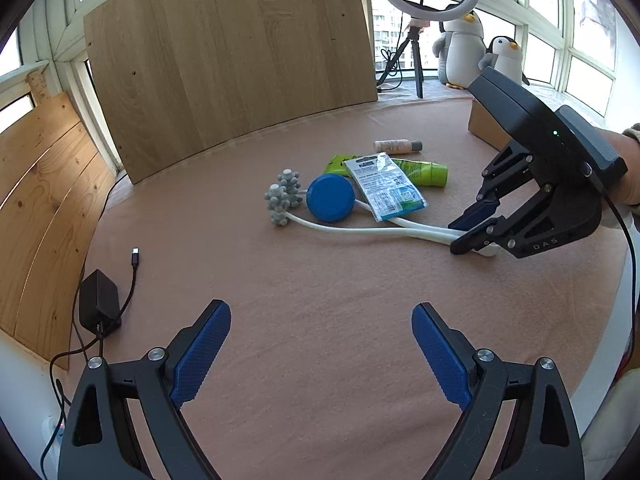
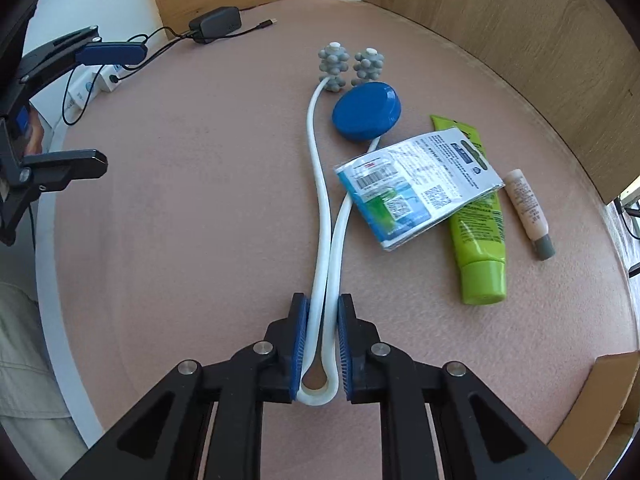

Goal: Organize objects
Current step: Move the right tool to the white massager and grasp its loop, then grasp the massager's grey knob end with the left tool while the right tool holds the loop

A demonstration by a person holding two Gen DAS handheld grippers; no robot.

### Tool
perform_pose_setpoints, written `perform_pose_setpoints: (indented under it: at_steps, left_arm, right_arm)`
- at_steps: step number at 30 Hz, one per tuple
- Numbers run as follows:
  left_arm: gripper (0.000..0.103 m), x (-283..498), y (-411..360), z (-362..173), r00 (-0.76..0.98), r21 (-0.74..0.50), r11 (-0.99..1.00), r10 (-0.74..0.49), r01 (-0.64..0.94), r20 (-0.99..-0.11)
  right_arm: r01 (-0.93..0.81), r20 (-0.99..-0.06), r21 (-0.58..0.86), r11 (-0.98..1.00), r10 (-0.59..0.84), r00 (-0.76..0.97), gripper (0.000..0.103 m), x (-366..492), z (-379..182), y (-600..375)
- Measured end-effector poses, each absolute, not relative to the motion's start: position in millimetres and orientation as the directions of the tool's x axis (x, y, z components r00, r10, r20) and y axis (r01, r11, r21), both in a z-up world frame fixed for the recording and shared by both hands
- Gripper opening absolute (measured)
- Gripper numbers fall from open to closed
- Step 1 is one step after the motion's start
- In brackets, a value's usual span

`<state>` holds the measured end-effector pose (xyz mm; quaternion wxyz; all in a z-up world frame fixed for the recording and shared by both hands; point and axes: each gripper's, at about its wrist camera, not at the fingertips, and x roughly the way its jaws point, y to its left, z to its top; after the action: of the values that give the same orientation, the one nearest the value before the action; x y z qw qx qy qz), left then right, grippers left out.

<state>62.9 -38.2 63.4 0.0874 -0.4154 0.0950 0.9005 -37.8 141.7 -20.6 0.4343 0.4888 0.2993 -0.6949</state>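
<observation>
White U-shaped massager w/ two grey knobbly roller balls point(image 2: 323, 216) lies on pink felt table point(image 2: 180, 200); right gripper point(image 2: 322, 316) pinches its looped end. Blue round disc point(image 2: 366, 112), barcode/QR packet point(image 2: 416, 188), green tube point(image 2: 478, 236) just beside. Left gripper point(image 1: 320, 344) wide open, empty. "DAS" on right gripper's body.

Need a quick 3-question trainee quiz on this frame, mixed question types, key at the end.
1. True or false: the right hand-held gripper is shut on the white massager handle.
2. Which item lies on top of the green tube? A) blue round case B) plastic packet C) small beige tube
3. Fill in: the left hand-held gripper is ____ and holds nothing.

Key: 1 true; 2 B; 3 open.
</observation>
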Motion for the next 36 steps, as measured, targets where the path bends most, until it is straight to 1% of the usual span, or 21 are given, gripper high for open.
perform_pose_setpoints:
  at_steps: [2,5,8,10,13,16,18,20,24,26,28,31,32,33,34,35,36]
  left_arm:
    - [0.094,61,-38,60,-0.635,0.095,-0.968,0.077,-0.232,-0.769]
    - [0.094,58,-42,52,-0.615,0.066,-0.975,0.079,-0.210,-0.785]
    - [0.094,55,-52,42,-0.585,-0.001,-0.987,0.096,-0.160,-0.806]
    - [0.094,53,-63,34,-0.558,-0.066,-0.994,0.106,-0.091,-0.823]
    - [0.094,51,-82,24,-0.529,-0.144,-0.988,0.094,0.054,-0.844]
    - [0.094,47,-94,14,-0.495,-0.232,-0.953,0.109,0.195,-0.862]
    - [0.093,43,-99,6,-0.462,-0.208,-0.929,0.047,0.305,-0.886]
    - [0.091,39,-104,0,-0.435,-0.216,-0.897,0.030,0.386,-0.900]
    - [0.091,29,-107,-2,-0.443,-0.219,-0.862,-0.007,0.458,-0.896]
    - [0.091,22,-106,-3,-0.439,-0.192,-0.859,-0.042,0.475,-0.898]
    - [0.085,16,-106,-3,-0.445,-0.181,-0.854,-0.065,0.488,-0.893]
    - [0.068,3,-104,-1,-0.475,-0.208,-0.858,-0.047,0.469,-0.879]
    - [0.057,-1,-102,-1,-0.486,-0.219,-0.862,-0.035,0.456,-0.873]
    - [0.050,-5,-99,-1,-0.491,-0.221,-0.866,-0.032,0.448,-0.871]
    - [0.044,-8,-96,-2,-0.499,-0.229,-0.870,-0.022,0.436,-0.866]
    - [0.033,-12,-93,-2,-0.505,-0.235,-0.877,-0.011,0.419,-0.863]
    - [0.027,-16,-89,-2,-0.505,-0.232,-0.882,-0.008,0.410,-0.863]
  right_arm:
    - [0.901,-0.933,0.038,-0.432,-0.338,-0.122,0.013,-17,-21,138]
    - [0.932,-0.934,0.019,-0.363,-0.340,-0.113,0.013,15,-19,134]
    - [0.934,-0.931,0.026,-0.357,-0.348,-0.107,0.013,34,-19,138]
    - [0.929,-0.929,0.015,-0.371,-0.349,-0.125,0.013,37,-19,142]
    - [0.906,-0.920,0.047,-0.422,-0.371,-0.125,0.013,34,-19,149]
    - [0.887,-0.914,0.054,-0.458,-0.381,-0.140,0.013,35,-18,153]
    - [0.874,-0.909,0.050,-0.483,-0.384,-0.160,0.013,38,-18,153]
    - [0.862,-0.902,0.040,-0.505,-0.389,-0.187,0.014,40,-19,152]
    - [0.826,-0.884,0.044,-0.562,-0.406,-0.230,0.015,46,-20,155]
    - [0.817,-0.878,0.030,-0.575,-0.406,-0.253,0.015,51,-20,156]
    - [0.813,-0.873,0.013,-0.583,-0.404,-0.276,0.015,57,-20,156]
    - [0.808,-0.865,0.009,-0.590,-0.410,-0.290,0.015,59,-21,158]
    - [0.807,-0.863,0.009,-0.591,-0.412,-0.292,0.015,61,-20,156]
    - [0.807,-0.862,0.009,-0.591,-0.414,-0.294,0.015,61,-20,160]
    - [0.806,-0.861,0.008,-0.591,-0.414,-0.296,0.015,62,-19,161]
    - [0.806,-0.861,0.007,-0.592,-0.413,-0.296,0.014,62,-19,159]
    - [0.803,-0.862,0.007,-0.596,-0.411,-0.298,0.014,61,-19,159]
